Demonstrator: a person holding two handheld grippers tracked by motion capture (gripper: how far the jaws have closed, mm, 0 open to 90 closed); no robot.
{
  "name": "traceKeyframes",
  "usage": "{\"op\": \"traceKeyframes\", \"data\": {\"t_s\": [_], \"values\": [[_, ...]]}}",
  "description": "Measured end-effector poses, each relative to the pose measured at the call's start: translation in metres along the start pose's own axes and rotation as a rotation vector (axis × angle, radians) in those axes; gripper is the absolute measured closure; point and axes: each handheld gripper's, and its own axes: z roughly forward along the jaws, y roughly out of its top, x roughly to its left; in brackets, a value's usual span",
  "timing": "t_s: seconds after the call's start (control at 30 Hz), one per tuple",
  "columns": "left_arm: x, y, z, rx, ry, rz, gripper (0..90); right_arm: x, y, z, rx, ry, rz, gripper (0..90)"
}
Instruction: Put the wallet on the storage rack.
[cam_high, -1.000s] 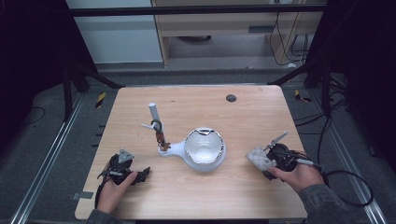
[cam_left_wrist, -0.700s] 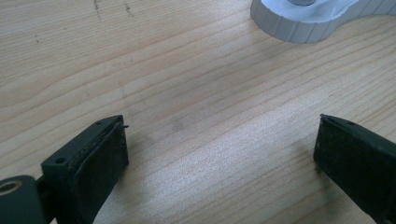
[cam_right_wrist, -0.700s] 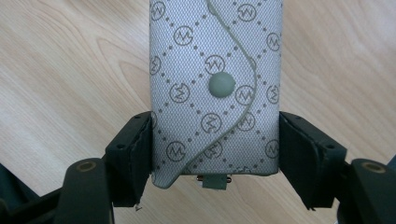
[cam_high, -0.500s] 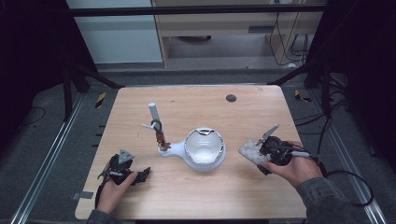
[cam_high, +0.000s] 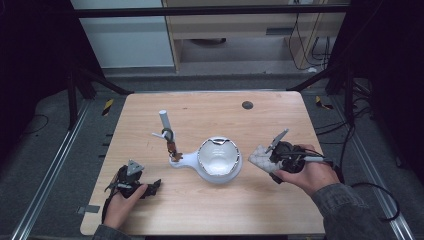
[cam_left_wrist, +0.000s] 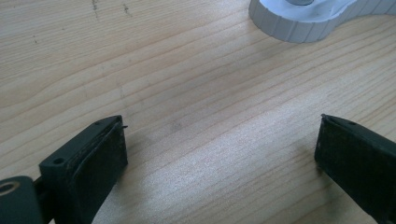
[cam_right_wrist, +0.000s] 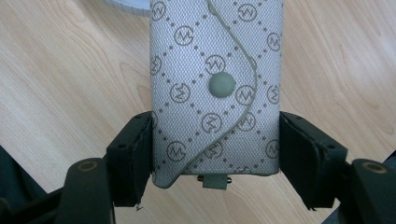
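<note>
The right gripper (cam_high: 267, 159) pinches a grey patterned key pouch (cam_right_wrist: 215, 88) across its width, jaws pressed on both long sides, held above the bench (cam_high: 150, 120) near its right edge, just beside the white jewellery stand (cam_high: 219, 161) with its round dish at the bench's middle. The left gripper (cam_high: 131, 184) rests near the front left corner, jaws spread with only bare wood between them. The pouch's woven sides look slick, so I judge it could slide out of the pinch if the hand tilts, or knock the stand's hooked post (cam_high: 168, 134) if carried across carelessly. The bench is pale wood with a small dark disc (cam_high: 247, 105) toward its far right corner; around it lie dark floor, metal rails and cables
</note>
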Motion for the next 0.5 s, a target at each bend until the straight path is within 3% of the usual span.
{"op": "traceKeyframes", "data": {"t_s": [0.5], "values": [[0.0,0.0,0.0,0.001,-0.004,0.005,1.5,0.006,0.014,-0.011,-0.007,-0.013,-0.048,31.4]]}}
